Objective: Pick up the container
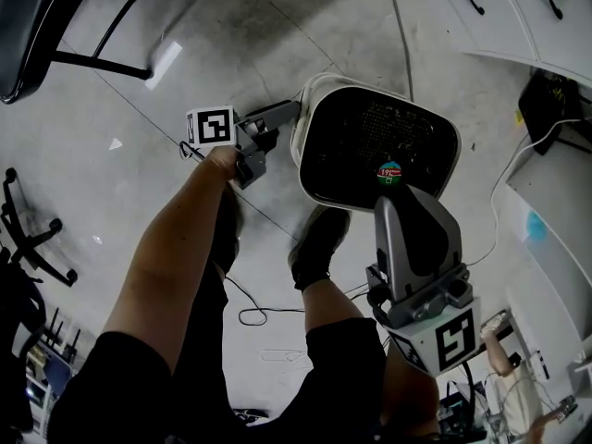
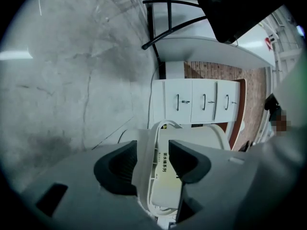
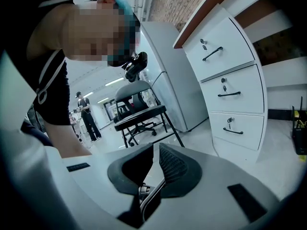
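A white container with a dark top and a small red and teal sticker stands on the concrete floor. My left gripper reaches its left edge. In the left gripper view the container's white rim stands between the wide-apart jaws of that gripper. The rim lies against the left pad, and a gap shows before the right pad. My right gripper hovers over the container's near edge. In the right gripper view its jaws are together with nothing between them.
The person's legs and black shoes stand just behind the container, with a cable looped on the floor. A black chair is at the upper left. A white drawer cabinet stands beyond the container. Another person stands far off.
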`<state>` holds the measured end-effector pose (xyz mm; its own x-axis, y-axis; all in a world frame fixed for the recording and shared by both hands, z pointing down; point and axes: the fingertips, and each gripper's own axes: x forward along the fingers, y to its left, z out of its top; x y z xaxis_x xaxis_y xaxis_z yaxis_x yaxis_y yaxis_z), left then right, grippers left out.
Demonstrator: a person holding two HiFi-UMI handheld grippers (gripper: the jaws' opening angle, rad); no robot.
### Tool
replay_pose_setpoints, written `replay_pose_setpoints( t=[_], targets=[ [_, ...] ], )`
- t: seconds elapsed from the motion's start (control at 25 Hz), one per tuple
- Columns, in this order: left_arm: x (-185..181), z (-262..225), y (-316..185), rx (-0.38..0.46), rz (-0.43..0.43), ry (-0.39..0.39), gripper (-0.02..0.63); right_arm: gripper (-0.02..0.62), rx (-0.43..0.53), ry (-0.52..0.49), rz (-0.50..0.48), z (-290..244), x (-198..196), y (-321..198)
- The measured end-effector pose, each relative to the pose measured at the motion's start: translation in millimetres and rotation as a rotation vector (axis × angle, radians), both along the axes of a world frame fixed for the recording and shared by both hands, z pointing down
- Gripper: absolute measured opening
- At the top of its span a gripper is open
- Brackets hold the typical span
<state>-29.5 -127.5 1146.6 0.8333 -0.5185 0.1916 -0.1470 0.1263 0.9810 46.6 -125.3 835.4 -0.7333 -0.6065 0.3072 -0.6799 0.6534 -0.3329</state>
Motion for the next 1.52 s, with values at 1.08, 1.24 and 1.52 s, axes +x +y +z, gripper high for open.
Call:
replay_pose_setpoints(
  t=[1.08,1.24,1.52],
  targets=[
    [-20.4,-102.5,23.9,0.024,0.060,-0.024,0.104,0.005,-0.080,-0.032,0.117,-60.8,17.9,16.5],
    [-17.8,-131.6,24.6,0.057,0.081,-0.060,0.106,0.005,-0.094,-0.025,0.118,-80.1,23.4,21.3],
    [-1.9,-165.4,29.1,0.132,0.144,-0.184,0.123,0.005,-0.071,0.035,0.117,-109.2,41.6,17.9]
  ],
)
